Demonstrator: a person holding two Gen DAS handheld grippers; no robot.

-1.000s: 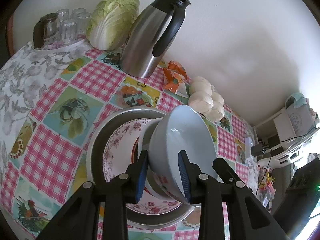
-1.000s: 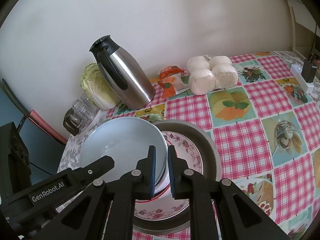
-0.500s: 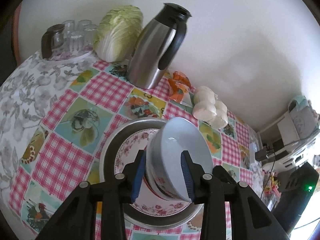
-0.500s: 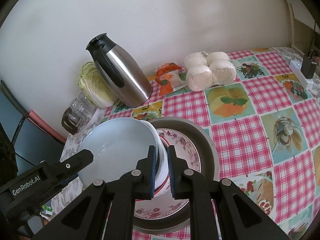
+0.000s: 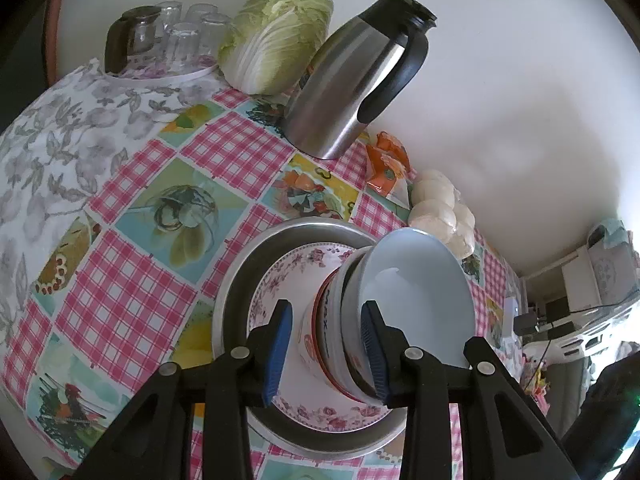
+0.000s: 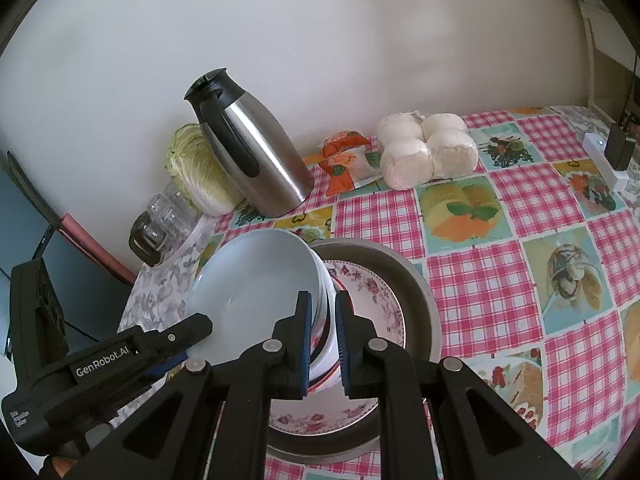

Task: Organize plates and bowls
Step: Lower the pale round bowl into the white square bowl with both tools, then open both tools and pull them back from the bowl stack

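Soft daylight fills both views, bright and even. In the left wrist view the far right edge burns out to white, as from a window there. The wall carries faint grey shadows, and the steel jug shows a pale streak of glare down its side. The light blue bowl has a small shine inside. Fisheye bending curves the surface strongly toward black corners. Focus is sharp at the middle, softer at the rim.
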